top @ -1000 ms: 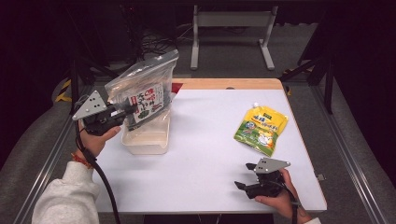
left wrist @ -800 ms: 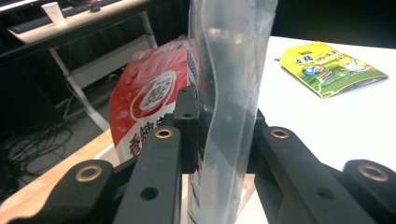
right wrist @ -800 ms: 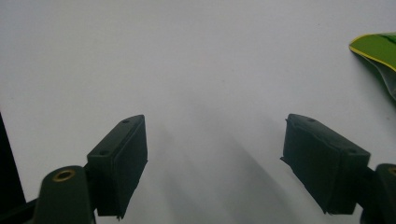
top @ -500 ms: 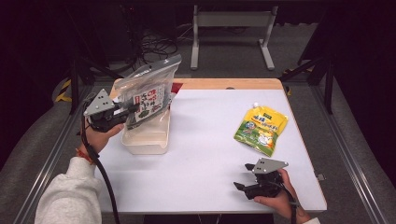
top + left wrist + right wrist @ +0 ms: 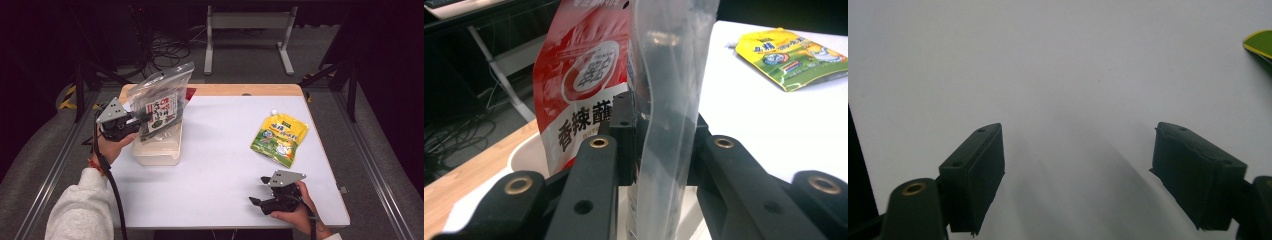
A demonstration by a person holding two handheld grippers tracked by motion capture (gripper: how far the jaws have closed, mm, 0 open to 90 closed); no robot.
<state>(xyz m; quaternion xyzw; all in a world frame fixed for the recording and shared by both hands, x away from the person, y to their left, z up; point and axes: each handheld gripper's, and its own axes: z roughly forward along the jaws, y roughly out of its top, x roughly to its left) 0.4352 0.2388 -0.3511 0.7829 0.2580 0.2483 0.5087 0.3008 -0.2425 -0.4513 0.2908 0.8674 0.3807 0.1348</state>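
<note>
Smooth matt white table top [image 5: 225, 165] with a bare wood strip [image 5: 240, 90] along its far edge. Glossy clear plastic bag [image 5: 669, 75] against a shiny red printed packet [image 5: 584, 75], both over a translucent matt plastic tub [image 5: 155, 147]. Glossy yellow-green pouch [image 5: 280, 139] to the right of that tub. Matt black pads [image 5: 978, 170], brass-coloured rivets

A white-topped counter [image 5: 220, 150] with a wooden strip along its far edge; a pale plastic tub [image 5: 157, 147] sits at its left side; a yellow-green pouch [image 5: 280, 138] lies flat at right, well apart from the tub.
</note>
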